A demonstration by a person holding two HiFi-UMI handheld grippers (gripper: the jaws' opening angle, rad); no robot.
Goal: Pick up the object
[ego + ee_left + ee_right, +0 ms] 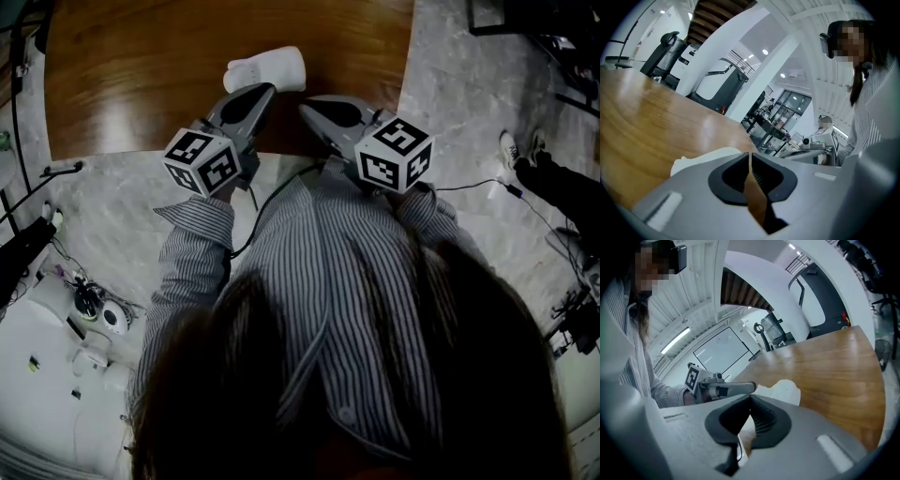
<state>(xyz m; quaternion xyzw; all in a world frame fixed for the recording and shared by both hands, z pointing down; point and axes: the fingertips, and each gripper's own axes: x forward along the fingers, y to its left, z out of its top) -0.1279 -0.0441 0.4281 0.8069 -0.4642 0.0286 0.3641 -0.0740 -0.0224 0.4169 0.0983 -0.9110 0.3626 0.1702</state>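
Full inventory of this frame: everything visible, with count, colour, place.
brown wooden table: 1, brown, upper part of head view
white soft-looking object: 1, white, on the table, top centre
grey marble-pattern floor: 1, grey, around the table
thin black cable: 1, black, on floor at right
white shoe: at least 1, white, floor near right edge
left gripper: 1, grey, jaws shut, empty, tips at the object, contact unclear
right gripper: 1, grey, jaws shut, empty, over the table
striped shirt: 1, grey-white, bottom centre
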